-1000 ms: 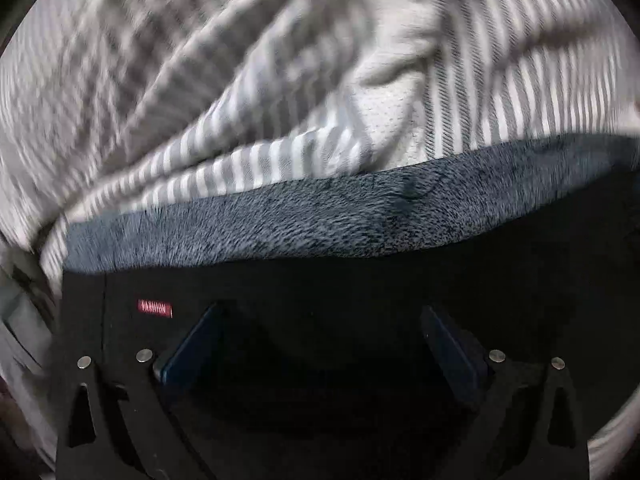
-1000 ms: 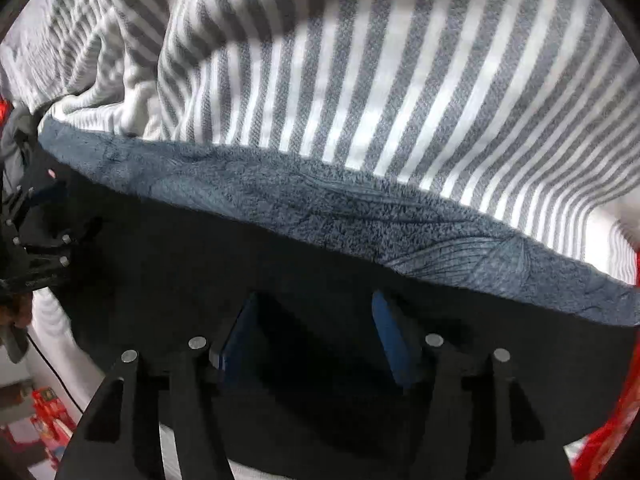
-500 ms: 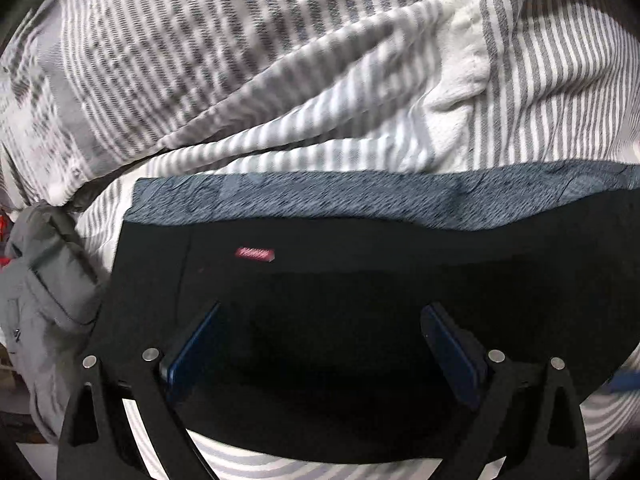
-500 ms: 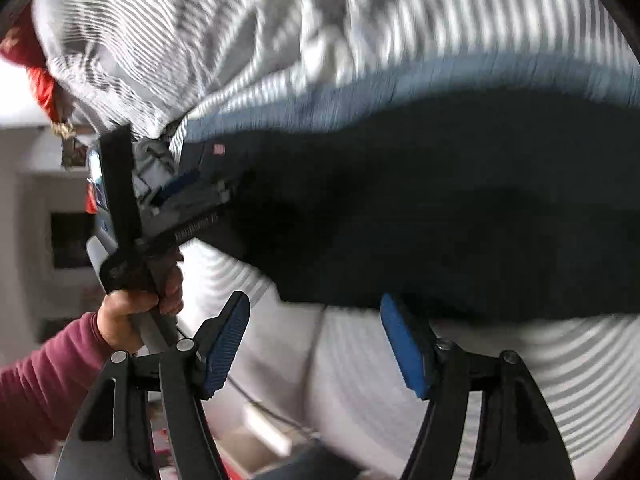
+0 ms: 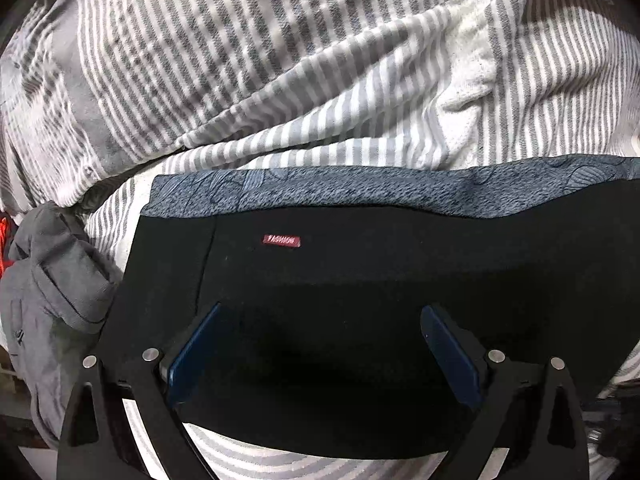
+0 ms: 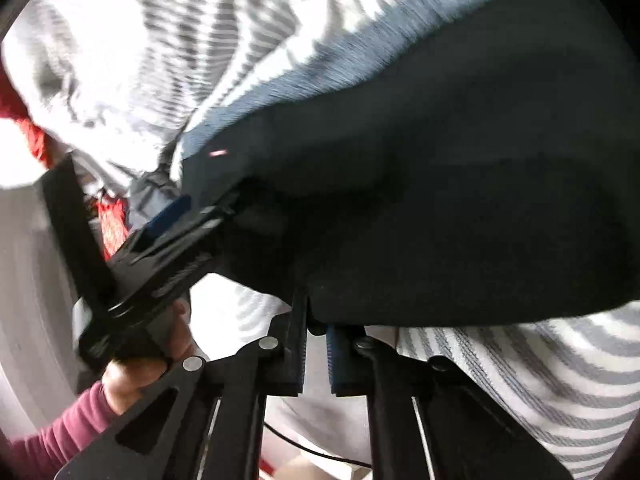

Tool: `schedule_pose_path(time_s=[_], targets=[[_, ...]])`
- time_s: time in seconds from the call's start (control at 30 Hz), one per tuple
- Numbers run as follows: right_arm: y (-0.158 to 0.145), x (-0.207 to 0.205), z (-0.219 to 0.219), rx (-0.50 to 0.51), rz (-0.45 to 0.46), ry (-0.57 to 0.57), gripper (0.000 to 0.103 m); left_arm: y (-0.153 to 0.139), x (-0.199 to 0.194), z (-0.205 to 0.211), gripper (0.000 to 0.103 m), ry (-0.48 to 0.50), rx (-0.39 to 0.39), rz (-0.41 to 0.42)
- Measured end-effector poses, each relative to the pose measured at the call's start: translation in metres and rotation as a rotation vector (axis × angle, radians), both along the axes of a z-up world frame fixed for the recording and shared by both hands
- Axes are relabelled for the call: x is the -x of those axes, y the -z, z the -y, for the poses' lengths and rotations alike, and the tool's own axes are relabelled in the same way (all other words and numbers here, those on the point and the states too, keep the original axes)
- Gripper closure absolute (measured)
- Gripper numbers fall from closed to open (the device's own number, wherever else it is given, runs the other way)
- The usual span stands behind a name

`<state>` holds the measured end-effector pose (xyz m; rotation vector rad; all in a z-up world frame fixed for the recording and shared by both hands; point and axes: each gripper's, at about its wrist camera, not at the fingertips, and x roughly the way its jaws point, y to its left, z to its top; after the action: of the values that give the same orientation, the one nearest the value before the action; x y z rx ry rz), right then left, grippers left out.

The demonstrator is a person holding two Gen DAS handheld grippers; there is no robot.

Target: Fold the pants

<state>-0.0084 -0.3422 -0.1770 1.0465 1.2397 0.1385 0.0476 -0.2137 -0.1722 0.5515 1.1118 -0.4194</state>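
Black pants [image 5: 360, 280] with a blue-grey waistband [image 5: 360, 196] and a small red label [image 5: 282, 241] lie flat on striped bedding [image 5: 280, 80]. My left gripper [image 5: 320, 312] hovers over the pants' left part, open, its blue pads [image 5: 192, 356] wide apart and gripping nothing. In the right wrist view the pants [image 6: 440, 160] fill the upper right. My right gripper [image 6: 316, 320] is shut on their near edge: one finger lies over the cloth, the other under it. The left gripper [image 6: 200, 212] shows there too, held by a hand [image 6: 132, 376] in a maroon sleeve.
A crumpled grey garment [image 5: 48, 280] lies just left of the pants. Rumpled striped bedding rises behind the waistband. Something red [image 6: 24, 120] sits at the far left, and a thin dark cable [image 6: 312, 450] runs below the bed's edge.
The left gripper has drawn back and up, so more of the pants shows. The right gripper swung back from over the pants to their near edge and went from open to shut.
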Motion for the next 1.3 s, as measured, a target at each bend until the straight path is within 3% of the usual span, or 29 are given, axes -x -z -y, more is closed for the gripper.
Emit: schedule_pose_path(time_s=[0.1, 0.2, 0.3, 0.37, 0.4, 0.43, 0.57, 0.73, 0.9, 1.3], targets=[[0.009, 0.009, -0.001, -0.007, -0.045, -0.013, 0.097, 0.017, -0.001, -0.005, 0.004, -0.011, -0.029, -0.031], [0.030, 0.018, -0.004, -0.037, -0.104, 0.003, 0.096, 0.021, -0.001, -0.012, 0.000, -0.035, 0.010, -0.026], [0.031, 0.018, -0.004, -0.076, -0.118, 0.015, 0.089, 0.018, -0.001, -0.011, 0.000, -0.042, 0.001, -0.048], [0.018, 0.022, 0.000, -0.060, -0.120, -0.007, 0.067, 0.014, 0.001, -0.008, 0.000, -0.044, -0.018, -0.060], [0.011, 0.024, 0.004, -0.041, -0.110, -0.013, 0.046, 0.010, 0.003, -0.006, 0.000, -0.049, -0.022, -0.074], [0.004, 0.026, 0.009, -0.021, -0.094, -0.016, 0.033, 0.006, 0.005, -0.005, 0.000, -0.054, -0.008, -0.091], [-0.019, 0.048, 0.035, 0.003, -0.073, 0.019, 0.032, -0.014, 0.024, 0.010, 0.000, -0.036, 0.031, -0.105], [-0.026, 0.083, 0.072, -0.004, -0.054, 0.136, 0.032, -0.030, 0.058, 0.051, 0.000, 0.039, 0.051, -0.125], [-0.033, 0.129, 0.114, 0.011, -0.026, 0.276, 0.032, -0.039, 0.094, 0.109, 0.000, 0.125, 0.072, -0.137], [-0.031, 0.243, 0.239, 0.087, 0.045, 0.663, 0.032, -0.044, 0.168, 0.252, 0.000, 0.204, 0.112, -0.151]])
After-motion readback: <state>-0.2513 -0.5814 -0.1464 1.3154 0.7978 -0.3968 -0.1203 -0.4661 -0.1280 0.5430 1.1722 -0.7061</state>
